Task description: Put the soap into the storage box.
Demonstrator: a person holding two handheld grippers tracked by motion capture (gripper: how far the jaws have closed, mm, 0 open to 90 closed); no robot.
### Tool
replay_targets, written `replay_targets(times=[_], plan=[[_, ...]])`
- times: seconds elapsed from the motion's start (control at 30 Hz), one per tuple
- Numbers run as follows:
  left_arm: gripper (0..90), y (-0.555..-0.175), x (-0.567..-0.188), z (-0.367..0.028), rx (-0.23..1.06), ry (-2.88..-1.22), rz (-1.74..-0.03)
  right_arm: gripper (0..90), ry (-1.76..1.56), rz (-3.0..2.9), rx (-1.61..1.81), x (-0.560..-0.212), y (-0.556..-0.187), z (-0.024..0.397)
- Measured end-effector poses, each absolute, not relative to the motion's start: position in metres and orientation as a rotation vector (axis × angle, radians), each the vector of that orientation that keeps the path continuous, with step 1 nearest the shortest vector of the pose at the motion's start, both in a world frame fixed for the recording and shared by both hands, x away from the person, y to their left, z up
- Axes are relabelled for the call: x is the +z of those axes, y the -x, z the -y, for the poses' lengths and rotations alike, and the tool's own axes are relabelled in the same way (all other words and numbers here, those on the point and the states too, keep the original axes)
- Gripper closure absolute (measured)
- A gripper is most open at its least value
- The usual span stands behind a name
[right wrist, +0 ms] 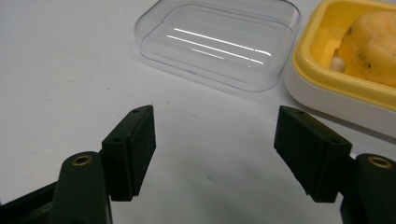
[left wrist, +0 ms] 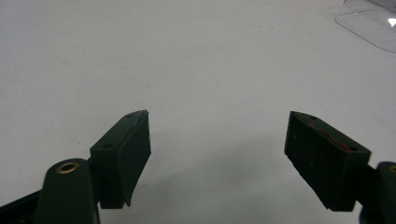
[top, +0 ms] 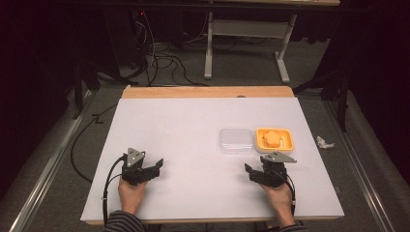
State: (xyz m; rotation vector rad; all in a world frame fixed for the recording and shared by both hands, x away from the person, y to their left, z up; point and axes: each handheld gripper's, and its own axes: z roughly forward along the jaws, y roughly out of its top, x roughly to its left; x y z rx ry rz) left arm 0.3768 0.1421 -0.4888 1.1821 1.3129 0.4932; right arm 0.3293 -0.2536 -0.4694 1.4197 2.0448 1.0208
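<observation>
Left gripper (top: 155,166) sits well left of the clear lid (top: 236,140), jaws wide over bare table (top: 183,125), nothing between them. Right gripper (top: 252,172) is just short of the lid, jaws apart and empty. Just right of the lid, touching it: the yellow dish (top: 274,139), an orange piece inside.

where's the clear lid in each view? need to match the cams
High view: clear lid lies right of table centre, next to the yellow tray, just beyond the right gripper.
Left gripper view: its corner pokes in at the top right edge.
Right gripper view: top centre, beyond the open jaws, left of the tray.
Shared landmark: the lid itself on the white table.
</observation>
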Motion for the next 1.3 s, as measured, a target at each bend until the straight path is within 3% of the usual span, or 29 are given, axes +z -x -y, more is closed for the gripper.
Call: replay_targets(times=[1.3], plan=[[23.2,-0.377,-0.489,-0.142,0.491,-1.178,-1.316,30.3,-1.391,-2.013,0.983,-0.479,-0.335,0.248]])
